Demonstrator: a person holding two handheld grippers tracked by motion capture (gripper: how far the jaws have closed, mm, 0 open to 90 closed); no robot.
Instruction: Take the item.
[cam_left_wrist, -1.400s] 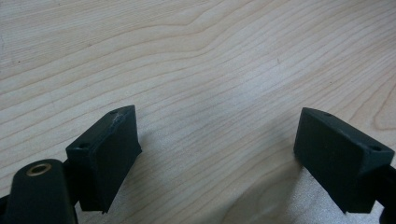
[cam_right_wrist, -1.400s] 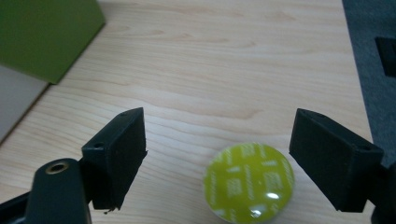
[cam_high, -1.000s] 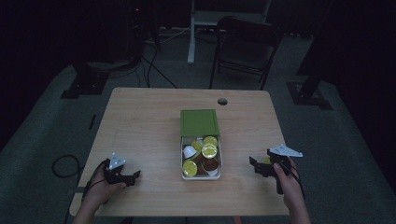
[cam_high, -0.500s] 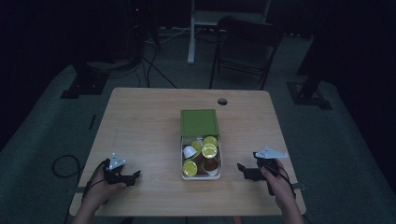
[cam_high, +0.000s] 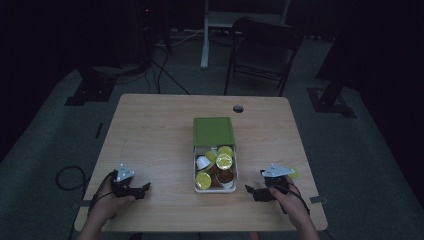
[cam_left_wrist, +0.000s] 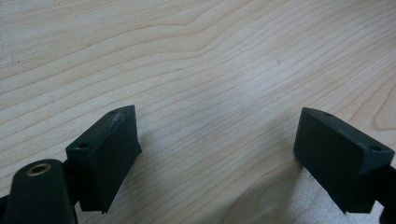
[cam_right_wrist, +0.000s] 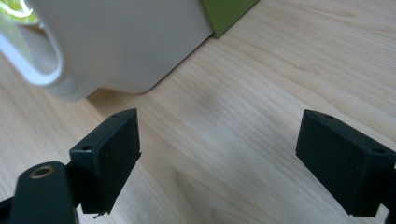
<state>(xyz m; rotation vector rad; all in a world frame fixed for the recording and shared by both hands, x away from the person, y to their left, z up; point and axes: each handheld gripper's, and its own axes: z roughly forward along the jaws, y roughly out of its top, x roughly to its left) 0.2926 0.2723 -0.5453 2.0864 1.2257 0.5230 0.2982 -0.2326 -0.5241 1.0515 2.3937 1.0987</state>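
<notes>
Capsules (cam_high: 223, 161) were heaped in the open white box (cam_high: 235, 172) at the middle of the desk (cam_high: 150, 135), its green lid (cam_high: 213, 131) lying just behind it. One yellow capsule (cam_high: 293, 173) was seen outside, beside the right tool (cam_high: 255, 192). Both that and the left tool (cam_high: 142, 190) were held low with jaws apart and empty. Handling was judged barely begun, nearly all capsules untouched.

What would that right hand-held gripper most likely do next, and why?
Probably ease forward to the white box. The right hand-held gripper has its jaws wide open with nothing between them, and it points at the box's corner, close ahead, where the capsules lie.
</notes>
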